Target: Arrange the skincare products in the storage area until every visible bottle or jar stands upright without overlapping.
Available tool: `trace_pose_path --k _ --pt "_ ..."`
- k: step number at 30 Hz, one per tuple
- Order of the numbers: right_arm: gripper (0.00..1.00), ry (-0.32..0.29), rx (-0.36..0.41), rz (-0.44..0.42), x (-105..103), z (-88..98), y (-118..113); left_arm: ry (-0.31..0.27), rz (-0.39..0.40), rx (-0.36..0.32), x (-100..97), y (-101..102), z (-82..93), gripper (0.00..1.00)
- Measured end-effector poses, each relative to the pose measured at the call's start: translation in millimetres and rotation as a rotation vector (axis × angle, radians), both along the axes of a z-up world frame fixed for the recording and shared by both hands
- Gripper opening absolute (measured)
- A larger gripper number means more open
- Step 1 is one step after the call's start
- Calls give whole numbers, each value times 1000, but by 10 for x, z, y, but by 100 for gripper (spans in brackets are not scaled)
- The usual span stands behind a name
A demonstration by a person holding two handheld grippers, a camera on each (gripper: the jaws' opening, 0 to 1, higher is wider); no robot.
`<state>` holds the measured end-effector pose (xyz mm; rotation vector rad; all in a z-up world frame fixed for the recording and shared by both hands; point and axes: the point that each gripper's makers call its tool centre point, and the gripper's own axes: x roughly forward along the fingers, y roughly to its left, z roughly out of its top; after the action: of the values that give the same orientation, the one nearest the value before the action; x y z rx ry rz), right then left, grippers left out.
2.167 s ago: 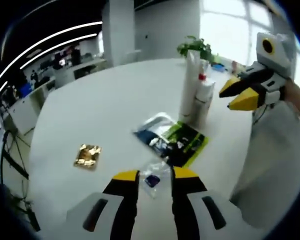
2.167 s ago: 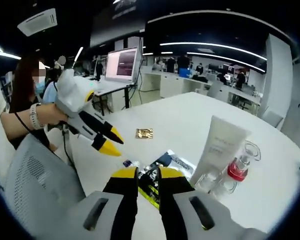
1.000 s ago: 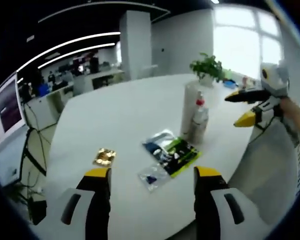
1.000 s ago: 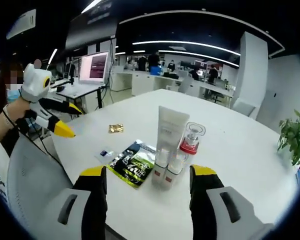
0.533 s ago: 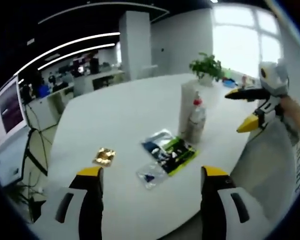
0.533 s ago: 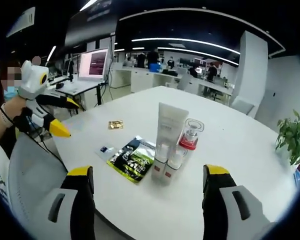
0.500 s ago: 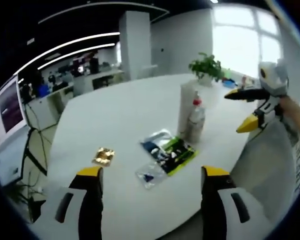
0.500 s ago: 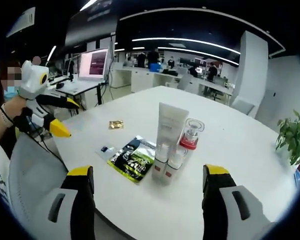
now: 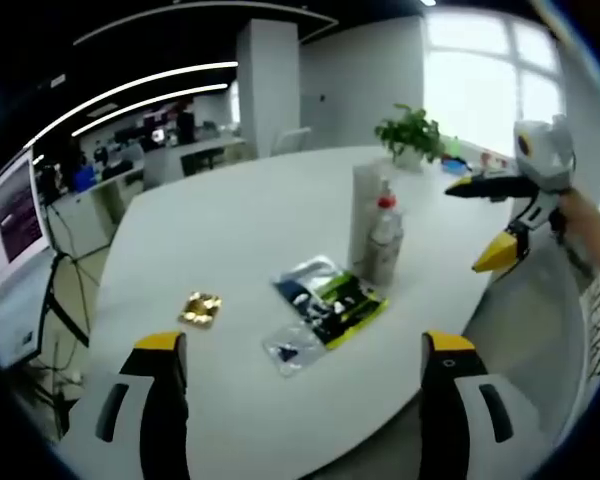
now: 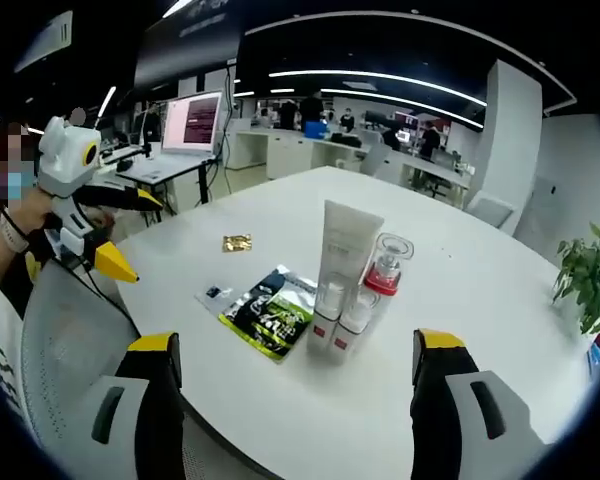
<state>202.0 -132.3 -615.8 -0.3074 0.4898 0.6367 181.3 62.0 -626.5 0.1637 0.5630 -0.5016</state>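
A: L gripper (image 9: 300,350), what's the state?
B: Jaws spread wide, nothing between them. It hangs above the near edge of the white table (image 9: 230,220). Straight ahead of it lie a small clear packet (image 9: 292,348), then a green-and-black pouch (image 9: 330,297) just beyond, the two touching or nearly so.
A: And the bottles?
B: Past the pouch, a bit to the right of the gripper's line: a tall white tube (image 9: 363,222) standing on its cap, w/ a red-collared pump bottle (image 9: 384,238) right beside it. Both upright.
A: Anything else near the L gripper?
B: A gold foil sachet (image 9: 200,308) ahead and to its left, well apart from the pouch. A potted plant (image 9: 412,135) sits at the far edge. The other gripper shows at the right, held by a hand, jaws apart.
A: R gripper (image 10: 295,355)?
B: Also wide, empty. Just ahead and between its jaws stand the tube (image 10: 346,265), two small clear bottles (image 10: 341,322) at the tube's foot, and the red-collared bottle (image 10: 382,272) w/ a clear cap on the right. All upright, packed close; can't tell if they touch.
A: Flat items from that side?
B: Pouch (image 10: 270,313) ahead-left of the gripper, next to the bottles; clear packet (image 10: 217,295) further left; gold sachet (image 10: 237,242) beyond, apart. The L gripper (image 10: 128,232) is at far left in a person's hand, over a grey chair back (image 10: 60,350).
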Motion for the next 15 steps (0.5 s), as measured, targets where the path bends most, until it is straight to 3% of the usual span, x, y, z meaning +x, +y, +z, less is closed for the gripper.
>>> trace_pose_path --k 15 --pt "100 0 -7 1 57 -34 -20 2 -12 18 71 8 -26 99"
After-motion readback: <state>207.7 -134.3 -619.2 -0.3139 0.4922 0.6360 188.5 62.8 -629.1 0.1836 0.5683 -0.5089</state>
